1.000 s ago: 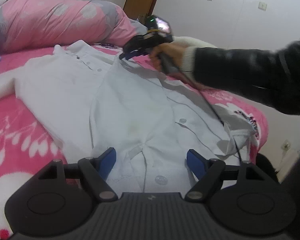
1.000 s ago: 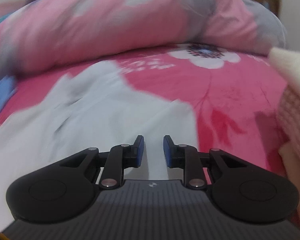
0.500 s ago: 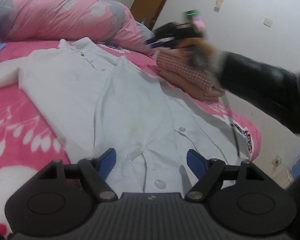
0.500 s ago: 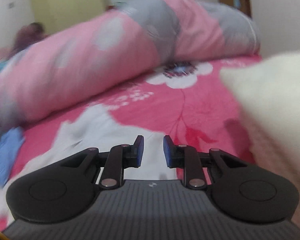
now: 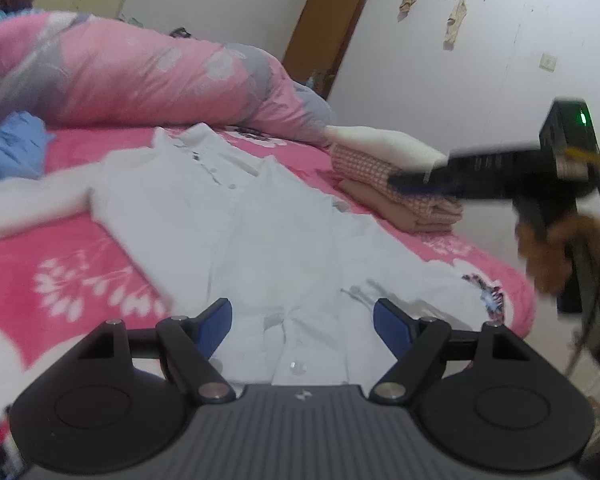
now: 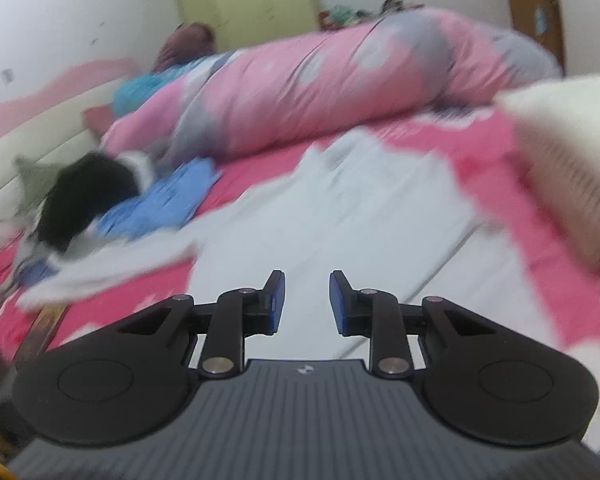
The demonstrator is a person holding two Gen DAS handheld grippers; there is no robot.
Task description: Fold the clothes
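White button shirt (image 5: 260,232) spread on pink bedsheet (image 5: 80,276), partly folded; folded stack (image 5: 384,172) beyond. Left gripper (image 5: 302,322) spread wide, right gripper (image 6: 307,300) slightly parted, both empty.

We note a rolled pink-and-grey duvet (image 5: 148,80) along the far edge of the pink floral bedsheet (image 5: 60,272), a brown door (image 5: 332,24) behind it, and a yellow-green wardrobe (image 6: 244,0) beyond.

Blurred white shirt (image 6: 340,220), apparently flat, pink bedspread (image 6: 480,148)
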